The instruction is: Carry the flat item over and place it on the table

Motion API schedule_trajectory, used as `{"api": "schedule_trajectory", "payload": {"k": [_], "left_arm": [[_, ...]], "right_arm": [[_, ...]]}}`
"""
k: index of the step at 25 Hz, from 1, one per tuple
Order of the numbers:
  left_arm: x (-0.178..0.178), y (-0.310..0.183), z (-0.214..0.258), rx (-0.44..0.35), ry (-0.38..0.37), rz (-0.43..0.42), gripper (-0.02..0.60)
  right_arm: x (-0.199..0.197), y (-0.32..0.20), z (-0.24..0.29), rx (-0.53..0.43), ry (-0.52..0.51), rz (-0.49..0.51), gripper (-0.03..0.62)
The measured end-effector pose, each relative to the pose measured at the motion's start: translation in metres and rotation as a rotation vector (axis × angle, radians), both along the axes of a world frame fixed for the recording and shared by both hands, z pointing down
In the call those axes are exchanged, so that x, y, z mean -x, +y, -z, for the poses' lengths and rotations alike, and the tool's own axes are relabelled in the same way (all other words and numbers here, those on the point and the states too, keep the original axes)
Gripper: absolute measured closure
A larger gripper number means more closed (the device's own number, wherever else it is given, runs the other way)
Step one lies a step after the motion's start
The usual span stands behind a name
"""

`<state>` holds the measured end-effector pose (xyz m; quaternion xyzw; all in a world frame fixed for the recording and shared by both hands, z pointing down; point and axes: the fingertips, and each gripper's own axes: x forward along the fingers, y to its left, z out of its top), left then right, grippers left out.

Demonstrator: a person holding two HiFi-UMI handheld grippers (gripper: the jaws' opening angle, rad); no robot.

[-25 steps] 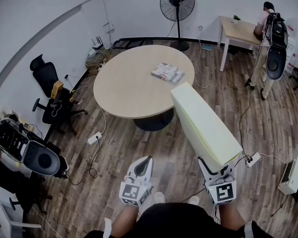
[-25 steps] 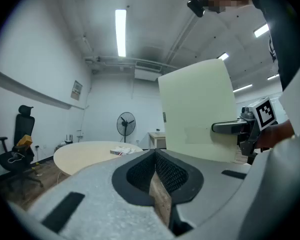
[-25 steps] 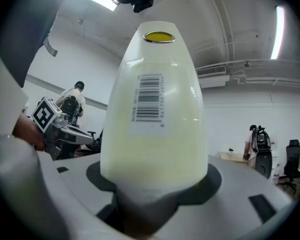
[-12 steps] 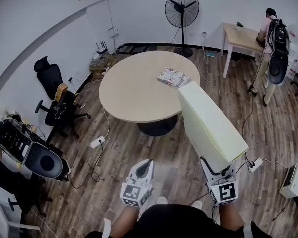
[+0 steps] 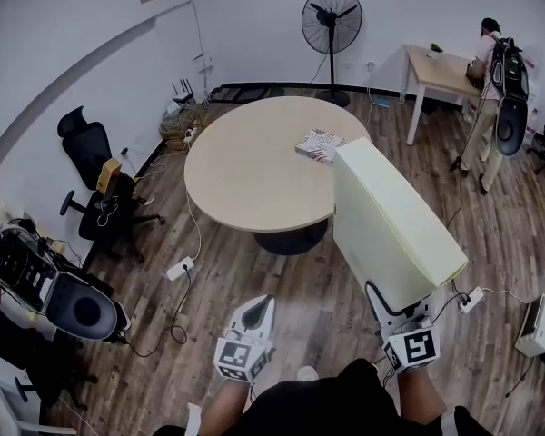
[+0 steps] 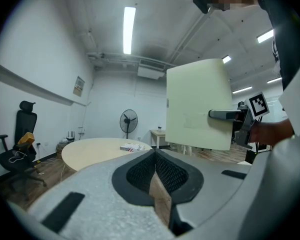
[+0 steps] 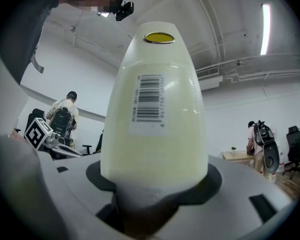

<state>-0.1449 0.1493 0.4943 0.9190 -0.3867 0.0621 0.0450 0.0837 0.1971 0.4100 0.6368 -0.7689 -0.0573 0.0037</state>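
Observation:
The flat item is a pale yellow foam pad [image 5: 391, 221], and it stands up and slants away from my right gripper [image 5: 400, 305], which is shut on its near end. In the right gripper view the pad [image 7: 155, 124] fills the middle between both jaws, with a barcode label [image 7: 147, 104] facing me. My left gripper [image 5: 260, 307] hangs low at the left, shut and holding nothing. Its jaws meet at the tip [image 6: 155, 155]. Ahead stands the round wooden table [image 5: 245, 171] with a magazine [image 5: 320, 144] on its far right. The left gripper view shows the pad [image 6: 197, 106] at the right.
A standing fan [image 5: 331, 21] is behind the table. Black office chairs [image 5: 91, 143] and equipment [image 5: 54, 289] line the left wall. Cables and a power strip [image 5: 180, 267] lie on the wooden floor. A person with a backpack [image 5: 500, 71] stands by a small desk [image 5: 436, 66].
The view has moved nearer the table, which now sits closer and more central. The pad has tipped more upright in the right gripper. Both grippers keep the same state.

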Motion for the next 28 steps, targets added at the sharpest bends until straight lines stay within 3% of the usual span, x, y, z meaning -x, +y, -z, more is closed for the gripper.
{"api": "schedule_trajectory", "payload": {"k": [13, 22, 28], "left_arm": [[0.01, -0.062, -0.015, 0.056, 0.01, 0.029, 0.58], [-0.036, -0.132, -0.017, 0.067, -0.008, 0.006, 0.58], [-0.07, -0.196, -0.011, 0.059, -0.002, 0.041, 0.58]], "right_arm": [[-0.007, -0.051, 0.0, 0.006, -0.002, -0.02, 0.295], [-0.044, -0.127, -0.009, 0.03, -0.008, -0.002, 0.296], [-0.075, -0.191, -0.013, 0.046, -0.012, 0.032, 0.298]]}}
